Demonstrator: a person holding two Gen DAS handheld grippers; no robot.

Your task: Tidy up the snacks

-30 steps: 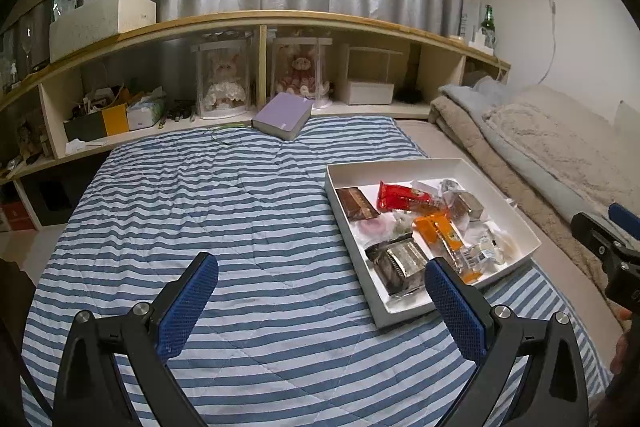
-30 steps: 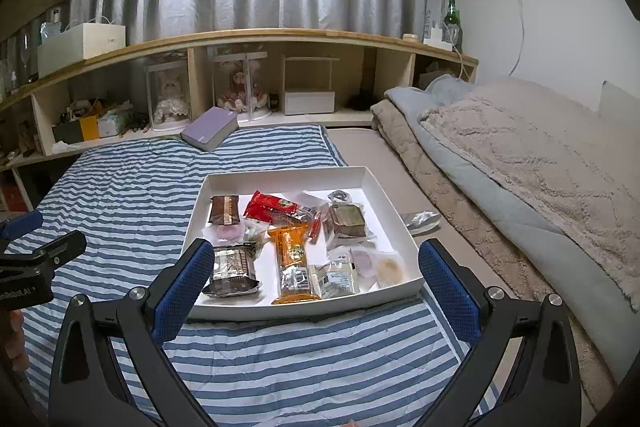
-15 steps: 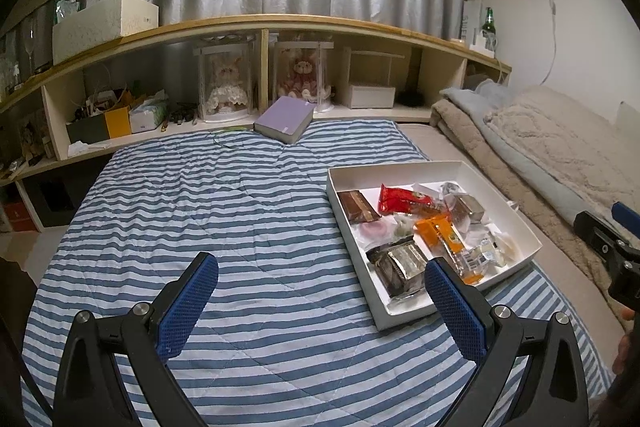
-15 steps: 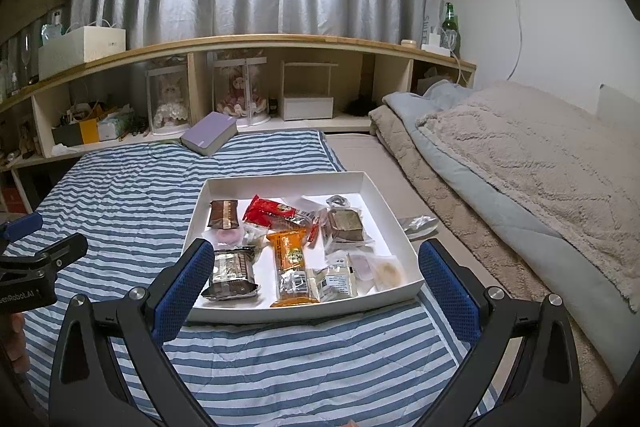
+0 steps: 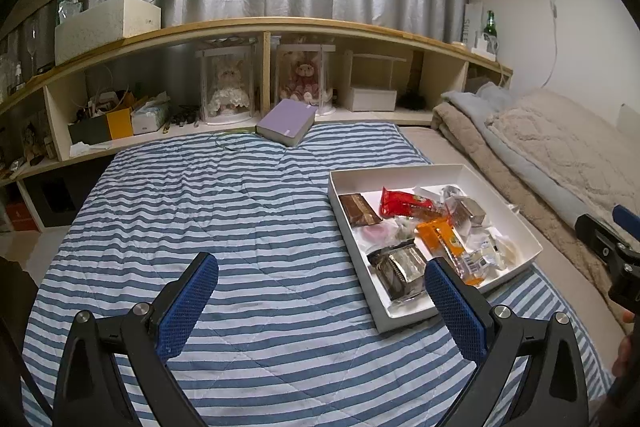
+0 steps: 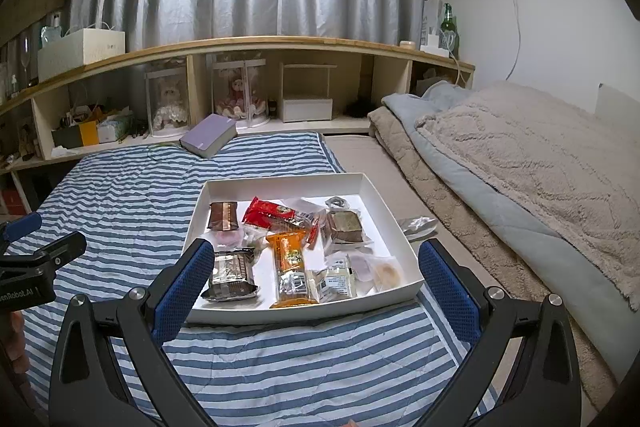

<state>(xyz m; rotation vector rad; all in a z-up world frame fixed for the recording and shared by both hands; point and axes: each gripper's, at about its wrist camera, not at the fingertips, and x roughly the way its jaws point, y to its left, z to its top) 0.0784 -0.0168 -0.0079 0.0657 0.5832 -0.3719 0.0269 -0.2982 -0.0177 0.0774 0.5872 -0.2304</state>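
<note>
Striped quilt (image 5: 240, 219), snack tray (image 6: 396, 223) unmoved

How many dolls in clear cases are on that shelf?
2. The white doll stands left of the shelf divider, the pink doll right of it. Others may hide in darker cubbies.

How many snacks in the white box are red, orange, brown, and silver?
Red: 1
Orange: 1
Brown: 2
Silver: 1
Total: 5, not counting the clear and white packets, which overlap too much to count.
</note>
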